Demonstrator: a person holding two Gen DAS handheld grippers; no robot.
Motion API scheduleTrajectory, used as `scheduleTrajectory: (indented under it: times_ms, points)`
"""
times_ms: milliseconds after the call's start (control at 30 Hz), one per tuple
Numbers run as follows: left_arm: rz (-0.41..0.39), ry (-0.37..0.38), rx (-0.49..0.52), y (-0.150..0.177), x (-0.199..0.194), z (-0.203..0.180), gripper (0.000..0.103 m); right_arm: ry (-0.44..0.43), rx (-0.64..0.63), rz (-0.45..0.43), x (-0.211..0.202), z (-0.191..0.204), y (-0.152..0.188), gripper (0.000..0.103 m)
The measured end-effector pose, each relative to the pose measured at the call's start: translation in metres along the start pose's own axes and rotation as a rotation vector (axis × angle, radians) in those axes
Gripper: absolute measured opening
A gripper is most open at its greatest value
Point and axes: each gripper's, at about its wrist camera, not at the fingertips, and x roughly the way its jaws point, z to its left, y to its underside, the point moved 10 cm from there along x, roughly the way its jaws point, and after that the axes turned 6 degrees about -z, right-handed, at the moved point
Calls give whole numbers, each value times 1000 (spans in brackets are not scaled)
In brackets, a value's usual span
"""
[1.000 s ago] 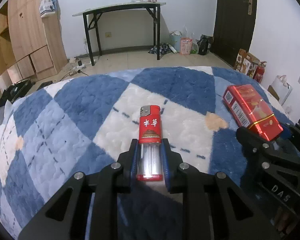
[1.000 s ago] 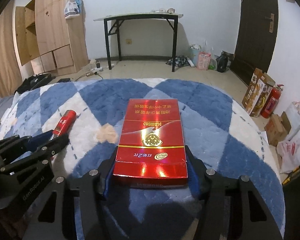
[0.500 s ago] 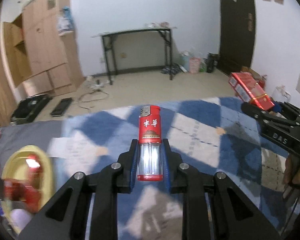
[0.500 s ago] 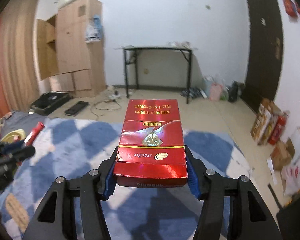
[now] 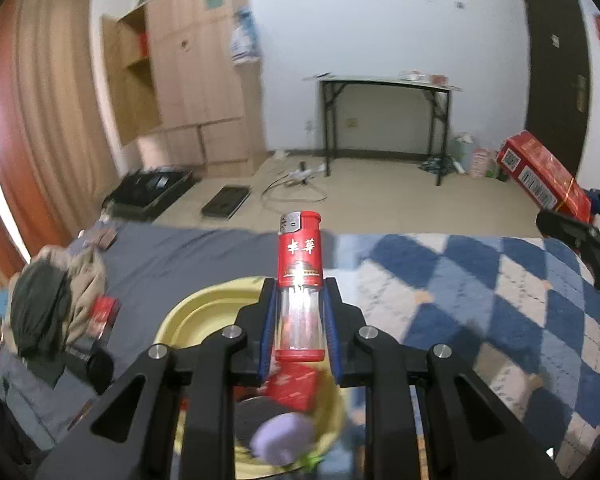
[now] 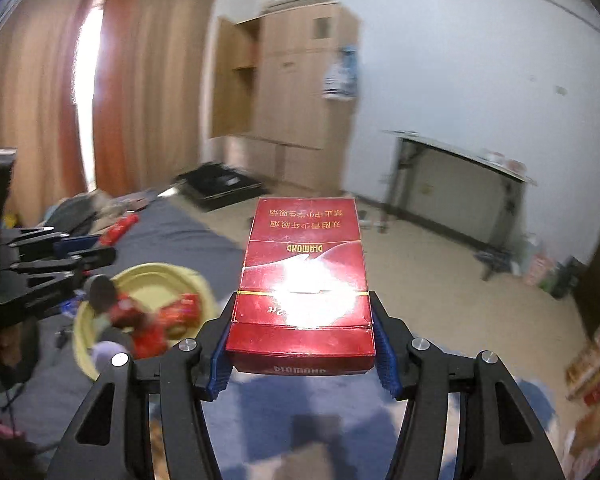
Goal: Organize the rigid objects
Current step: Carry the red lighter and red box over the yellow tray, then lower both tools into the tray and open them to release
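Observation:
My left gripper [image 5: 299, 322] is shut on a red lighter [image 5: 300, 280] with a clear lower half, held upright above a yellow bowl [image 5: 204, 312]. The bowl holds red packets, a dark round thing and a pale purple thing. My right gripper [image 6: 302, 340] is shut on a red cigarette pack [image 6: 302, 276], held in the air to the right of the same yellow bowl [image 6: 152, 276]. In the left wrist view the cigarette pack [image 5: 540, 176] and right gripper show at the far right. The right wrist view has the left gripper [image 6: 60, 260] at its left edge.
The bowl sits on a grey sheet [image 5: 180, 256] beside a blue and white checked blanket [image 5: 500, 292]. A heap of clothes [image 5: 52, 296] and a small red box [image 5: 104, 312] lie left of the bowl. Beyond the bed are a wooden wardrobe [image 5: 196, 80] and a black-legged table [image 5: 384, 84].
Both grippers have lifted off the checked blanket and swung left with the lighter and the pack still held. The yellow bowl has come into view beneath the left gripper.

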Motion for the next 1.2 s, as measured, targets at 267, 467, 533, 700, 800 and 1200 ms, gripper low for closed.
scheduleTrajectory:
  times_ms: [267, 467, 533, 700, 800, 1200]
  points:
    - [127, -22, -66, 60, 31, 80, 24, -216, -81, 160, 82, 109, 36, 57]
    - [221, 17, -104, 103, 56, 99, 24, -279, -132, 290, 141, 141, 68, 57]
    - [250, 23, -122, 115, 62, 103, 24, -303, -149, 332, 158, 151, 72, 57]
    - [311, 75, -127, 137, 76, 99, 24, -315, -204, 407, 207, 178, 69, 57]
    - [324, 78, -126, 144, 83, 100, 24, -325, -229, 439, 234, 190, 79, 57]
    - [299, 32, -146, 145, 85, 102, 24, -324, -235, 437, 233, 196, 89, 58]
